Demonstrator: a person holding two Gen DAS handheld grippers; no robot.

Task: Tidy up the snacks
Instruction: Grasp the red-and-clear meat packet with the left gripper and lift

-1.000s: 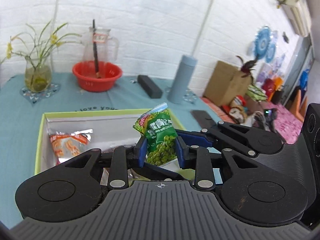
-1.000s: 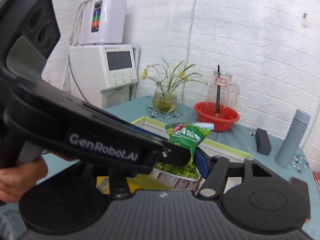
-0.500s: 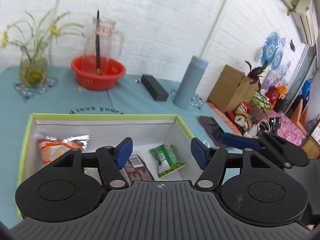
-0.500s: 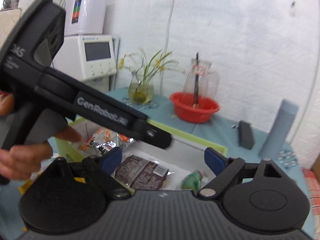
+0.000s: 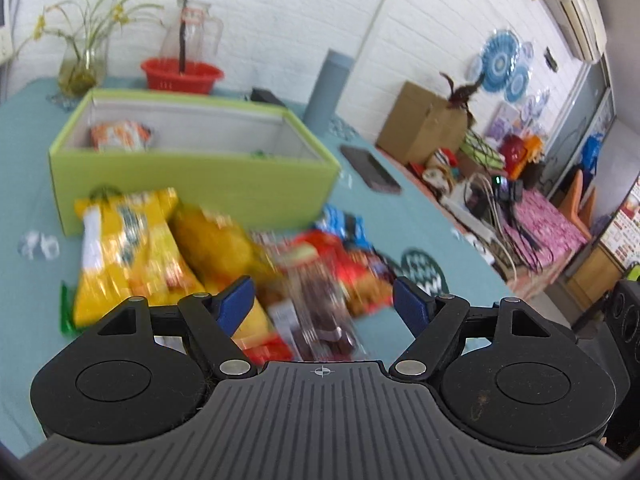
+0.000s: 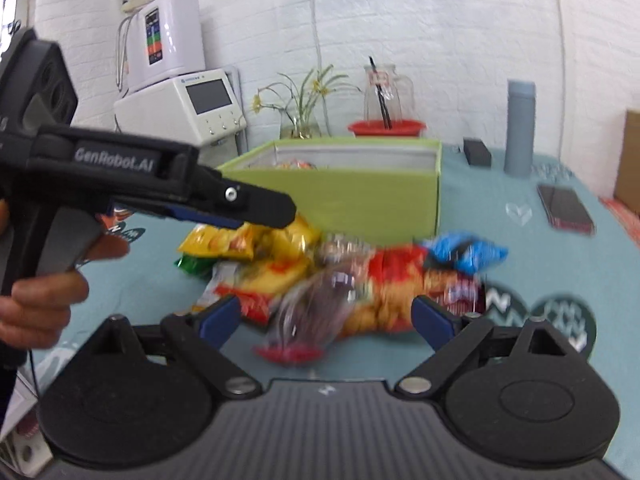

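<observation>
Both claws, left (image 5: 324, 304) and right (image 6: 326, 316), gape empty, jaws just opened; we'd pinch light, crinkly snacks (image 6: 360, 280) at sealed edges.

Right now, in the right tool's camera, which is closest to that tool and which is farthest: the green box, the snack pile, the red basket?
1. Snack pile, on the cloth just ahead of the right tool.
2. Green box, behind the pile.
3. Red basket, behind the box, near the wall.
</observation>
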